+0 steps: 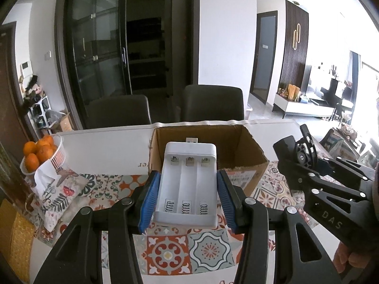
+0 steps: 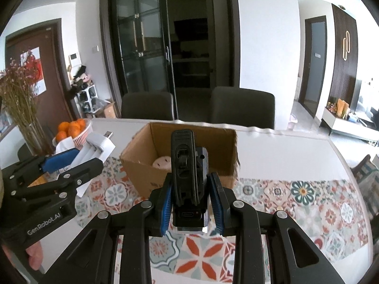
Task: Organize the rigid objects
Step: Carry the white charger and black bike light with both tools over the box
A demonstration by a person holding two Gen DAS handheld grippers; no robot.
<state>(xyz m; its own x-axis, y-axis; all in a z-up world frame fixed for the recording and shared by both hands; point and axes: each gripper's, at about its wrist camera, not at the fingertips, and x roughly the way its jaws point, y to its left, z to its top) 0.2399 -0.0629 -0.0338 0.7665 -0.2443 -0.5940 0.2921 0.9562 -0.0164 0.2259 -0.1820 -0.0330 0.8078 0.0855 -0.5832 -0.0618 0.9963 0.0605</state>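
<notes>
My left gripper [image 1: 188, 195] is shut on a white three-slot battery charger [image 1: 188, 184] with a USB plug at its far end, held above the patterned table runner just in front of an open cardboard box [image 1: 246, 165]. My right gripper [image 2: 190, 203] is shut on a black clip-on device [image 2: 187, 175] with a USB-C port, held in front of the same box [image 2: 142, 172]. A small beige object [image 2: 162, 162] lies inside the box. The left gripper and charger [image 2: 99, 149] also show at the left of the right wrist view.
A white basket of oranges [image 1: 40, 153] and a patterned tissue pouch [image 1: 59, 191] stand at the table's left. Dried flowers [image 2: 19, 94] stand further left. Two dark chairs [image 1: 213, 101] sit behind the white table [image 1: 106, 146]. The right gripper's body [image 1: 331, 184] is close on the right.
</notes>
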